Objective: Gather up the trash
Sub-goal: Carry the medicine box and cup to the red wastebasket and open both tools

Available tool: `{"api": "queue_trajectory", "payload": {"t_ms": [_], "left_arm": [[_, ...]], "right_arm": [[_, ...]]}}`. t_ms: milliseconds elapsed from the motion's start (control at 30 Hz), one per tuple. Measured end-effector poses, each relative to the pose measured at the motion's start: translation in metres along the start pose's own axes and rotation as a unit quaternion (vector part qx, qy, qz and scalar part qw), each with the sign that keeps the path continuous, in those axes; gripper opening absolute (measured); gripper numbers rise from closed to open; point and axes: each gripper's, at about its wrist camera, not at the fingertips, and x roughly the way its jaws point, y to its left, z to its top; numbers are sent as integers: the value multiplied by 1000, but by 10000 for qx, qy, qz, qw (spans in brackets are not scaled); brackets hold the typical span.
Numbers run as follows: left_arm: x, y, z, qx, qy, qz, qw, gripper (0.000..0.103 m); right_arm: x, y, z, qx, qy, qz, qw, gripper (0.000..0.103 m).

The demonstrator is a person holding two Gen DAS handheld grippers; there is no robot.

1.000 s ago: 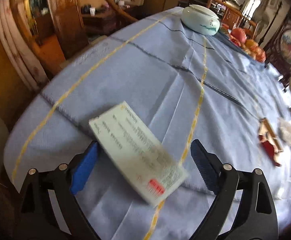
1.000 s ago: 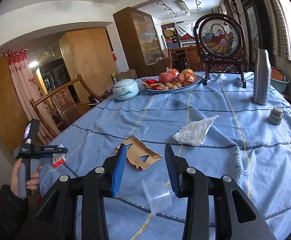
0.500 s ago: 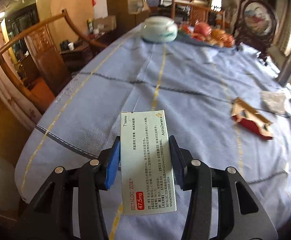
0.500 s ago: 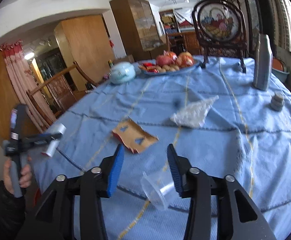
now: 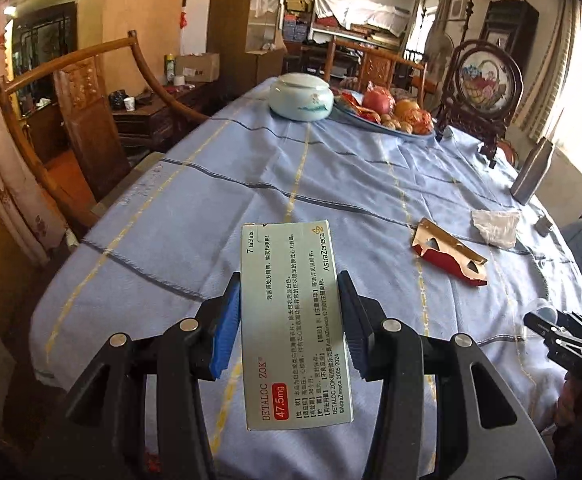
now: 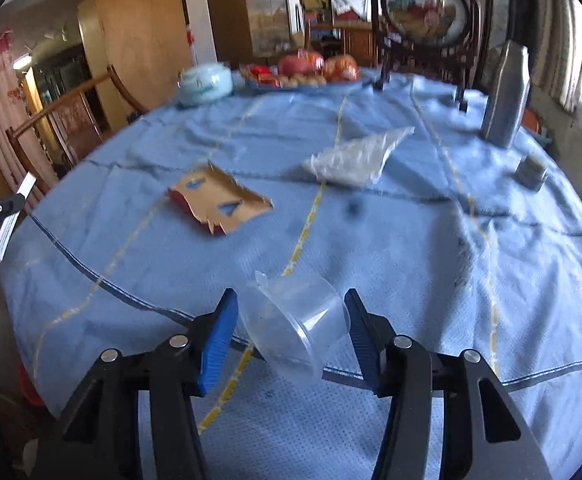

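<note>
My left gripper is shut on a white medicine box, held lengthwise above the blue tablecloth. The right wrist view shows that box at the far left edge. My right gripper is low over the table's near edge, and its jaws are opening. A clear plastic cup lies on its side between them, with a small gap at the left pad. A torn red-and-brown carton piece and a crumpled clear wrapper lie further in on the cloth.
At the far end stand a pale lidded jar, a fruit plate and a round framed screen. A metal flask and a small cap stand at the right. A wooden chair is beside the table's left edge.
My left gripper closed on the medicine box and lifted it off the cloth. My right gripper sank toward the plastic cup and its jaws widened around it.
</note>
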Motion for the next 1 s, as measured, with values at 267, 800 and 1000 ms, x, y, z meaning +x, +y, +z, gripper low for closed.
{"api": "queue_trajectory", "payload": {"t_ms": [267, 800, 1000], "left_arm": [[-43, 35, -10, -307, -207, 308, 9988, 47], [-102, 183, -137, -1872, 205, 1792, 9656, 49], [-91, 211, -162, -2264, 189, 1779, 9575, 84]], "right_arm": [[-49, 17, 9, -122, -748, 659, 9949, 55], [-49, 133, 24, -687, -564, 2385, 9671, 54], [-50, 202, 14, -1072, -228, 2735, 9556, 54]]}}
